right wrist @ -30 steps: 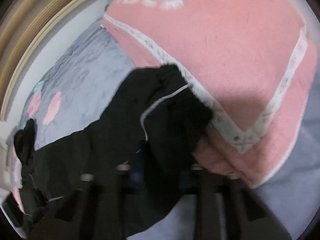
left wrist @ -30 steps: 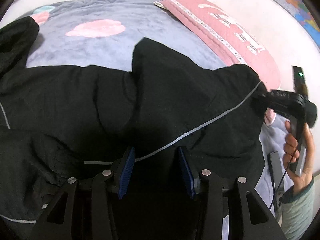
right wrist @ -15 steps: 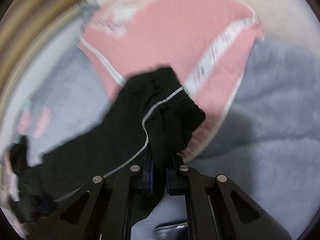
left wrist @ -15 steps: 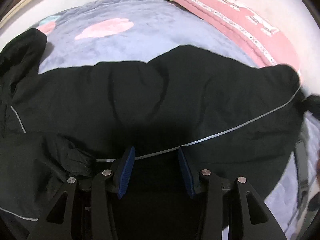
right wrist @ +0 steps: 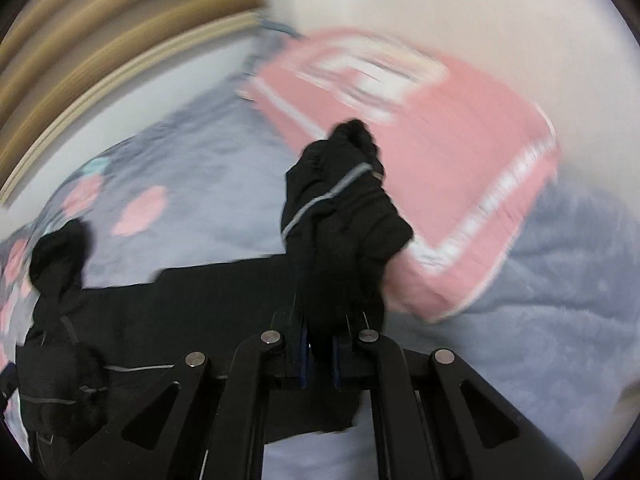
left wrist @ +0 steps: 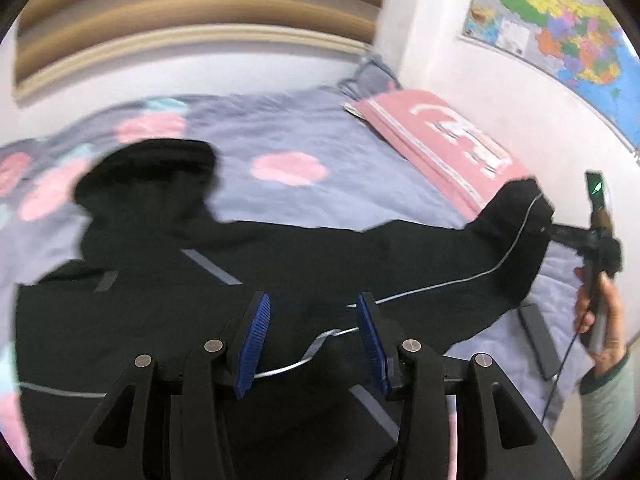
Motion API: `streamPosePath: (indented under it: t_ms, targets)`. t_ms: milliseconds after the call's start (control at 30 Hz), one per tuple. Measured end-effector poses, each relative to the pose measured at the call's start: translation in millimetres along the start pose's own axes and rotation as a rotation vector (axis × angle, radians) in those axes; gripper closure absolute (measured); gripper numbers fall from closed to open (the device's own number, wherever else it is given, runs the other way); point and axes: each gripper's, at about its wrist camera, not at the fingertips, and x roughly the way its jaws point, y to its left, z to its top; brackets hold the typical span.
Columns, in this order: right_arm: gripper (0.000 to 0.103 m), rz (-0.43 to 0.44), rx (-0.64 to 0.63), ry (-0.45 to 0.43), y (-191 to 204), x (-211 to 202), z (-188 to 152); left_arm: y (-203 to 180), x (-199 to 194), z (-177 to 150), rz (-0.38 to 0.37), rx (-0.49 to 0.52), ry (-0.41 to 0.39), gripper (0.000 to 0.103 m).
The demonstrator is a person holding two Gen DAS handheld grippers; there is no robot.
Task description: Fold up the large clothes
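A large black garment (left wrist: 320, 260) with thin grey piping hangs stretched over the bed between my two grippers. My left gripper (left wrist: 314, 340) has its blue pads (left wrist: 256, 340) apart, with a thick bunch of the piped edge gripped between them. At the far right, a hand (left wrist: 600, 312) holds my right gripper (left wrist: 550, 232) against the garment's other end. In the right wrist view, that gripper (right wrist: 320, 356) is shut tight on a bunched end of the garment (right wrist: 340, 220), which sticks up past the fingers. The rest of the cloth trails down to the left.
The bed cover (left wrist: 300, 128) is grey-blue with pink spots. A pink pillow (left wrist: 440, 140) lies at its far right by the white wall, also visible as the pink pillow (right wrist: 460, 180). A map (left wrist: 560, 20) hangs on the wall. A dark flat object (left wrist: 538, 336) lies near the bed's right edge.
Both grippers have risen and drawn back, lifting the garment off the bed and pulling it straighter between them. The wall and map have come into the left view.
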Motion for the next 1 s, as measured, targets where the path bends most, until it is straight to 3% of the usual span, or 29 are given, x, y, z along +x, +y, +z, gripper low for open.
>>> streamPosePath:
  t_ms: [200,500,700,800,933,1000]
  targets:
    - [0.093,0.111,-0.199,-0.027,168.8,-27.2,-25.6,70.7,-64.3,-21.2,-0.054,-0.15,-0.071,0.057]
    - [0.093,0.241,-0.435,0.013,380.4,-46.2,-96.8,161.6,-126.0,-61.4,0.023,-0.248,-0.145,0.057]
    - [0.093,0.309,-0.581,0.039,493.4,-45.9,-150.1,221.0,-145.3,-89.8,0.086,-0.336,-0.169,0.057]
    - [0.092,0.319,-0.645,0.097,530.7,-21.2,-181.6,245.8,-147.4,-105.1,0.112,-0.38,-0.157,0.057]
    - [0.089,0.272,-0.73,0.188,569.7,28.6,-230.7,268.5,-142.6,-120.2,0.122,-0.425,-0.123,0.057]
    - [0.083,0.259,-0.758,0.212,578.3,49.4,-246.7,272.5,-135.9,-121.5,0.129,-0.422,-0.102,0.057]
